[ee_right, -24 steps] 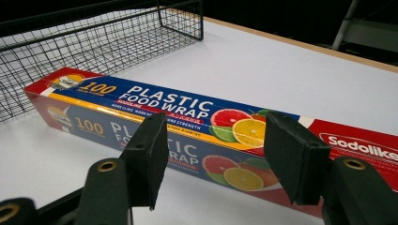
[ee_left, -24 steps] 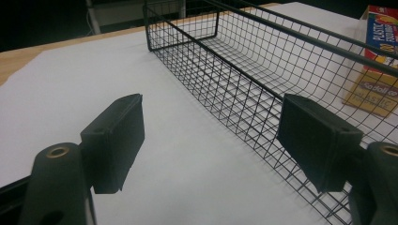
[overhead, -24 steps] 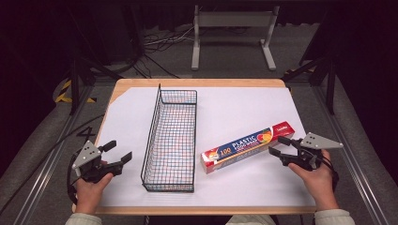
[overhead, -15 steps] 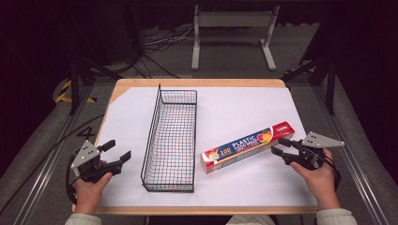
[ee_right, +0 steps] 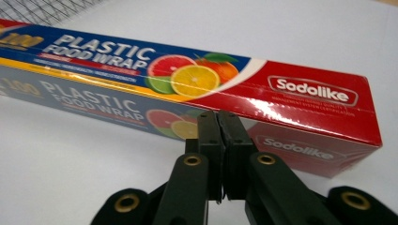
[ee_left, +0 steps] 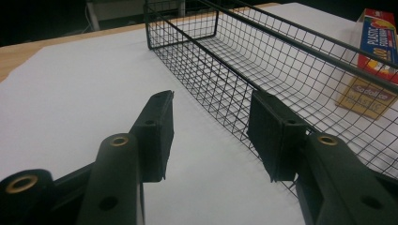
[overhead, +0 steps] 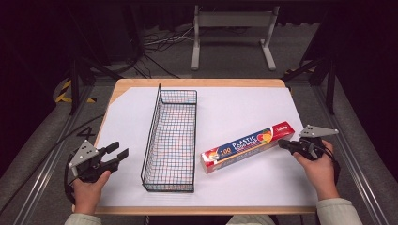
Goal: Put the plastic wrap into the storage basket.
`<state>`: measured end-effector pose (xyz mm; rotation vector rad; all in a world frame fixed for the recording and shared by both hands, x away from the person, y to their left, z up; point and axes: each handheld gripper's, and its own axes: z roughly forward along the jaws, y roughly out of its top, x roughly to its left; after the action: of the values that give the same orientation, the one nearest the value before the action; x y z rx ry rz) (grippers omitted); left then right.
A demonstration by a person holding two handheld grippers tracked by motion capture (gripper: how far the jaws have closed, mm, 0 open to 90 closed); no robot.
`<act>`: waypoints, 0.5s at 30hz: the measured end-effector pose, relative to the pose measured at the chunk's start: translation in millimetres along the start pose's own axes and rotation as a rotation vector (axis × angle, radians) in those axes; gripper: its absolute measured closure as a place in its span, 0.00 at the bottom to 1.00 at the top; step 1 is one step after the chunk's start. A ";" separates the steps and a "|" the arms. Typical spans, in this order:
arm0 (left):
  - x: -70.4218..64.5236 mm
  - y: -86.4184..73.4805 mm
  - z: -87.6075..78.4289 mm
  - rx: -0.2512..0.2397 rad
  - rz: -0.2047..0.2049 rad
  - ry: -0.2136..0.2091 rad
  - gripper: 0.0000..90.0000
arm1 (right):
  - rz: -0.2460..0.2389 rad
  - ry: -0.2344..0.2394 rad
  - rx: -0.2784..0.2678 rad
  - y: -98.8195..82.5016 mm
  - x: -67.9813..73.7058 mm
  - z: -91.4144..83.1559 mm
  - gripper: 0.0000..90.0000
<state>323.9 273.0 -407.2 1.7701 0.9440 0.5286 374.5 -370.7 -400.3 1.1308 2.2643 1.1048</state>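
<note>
The box of plastic wrap (overhead: 248, 148) lies flat on the white sheet (overhead: 234, 108) covering the counter, angled, just to the right of the long wire basket (overhead: 172, 136) and apart from it. The right gripper (overhead: 281, 143) sits at the box's red end, jaws pressed together with nothing between them, tips right up against the side of the box (touching or a hair short, I can't tell).

Here's the risk as I see it: with the jaws closed like that, any forward move would shove the box rather than take it, and it could skid across the sheet toward the basket or spin on its long axis. They'd need to spread wide enough to span the box first. A pinch at the very end of a long box might also let the far end droop and catch the basket's rim.

The left gripper (overhead: 117, 153) waits by the basket's left wall, jaws wide apart, holding nothing, hovering over bare sheet.
</note>
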 end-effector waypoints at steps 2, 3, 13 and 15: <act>-0.1 0.0 -0.2 -0.003 0.000 0.001 0.55 | 0.010 -0.005 0.024 0.9 -2.5 3.7 1.00; 0.0 0.0 -0.2 -0.002 0.001 0.006 0.54 | 0.010 -0.008 0.027 1.3 -3.4 5.3 1.00; 0.3 -0.3 -1.6 -0.005 0.005 0.010 0.53 | 0.021 -0.034 0.078 7.4 -4.8 10.4 1.00; 0.7 -0.4 -1.8 -0.003 0.005 0.010 0.53 | 0.009 -0.039 0.091 5.4 -4.9 9.3 1.00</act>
<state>322.8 274.7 -407.0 1.7686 0.9458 0.5423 385.9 -368.1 -402.0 1.1885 2.3021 0.9827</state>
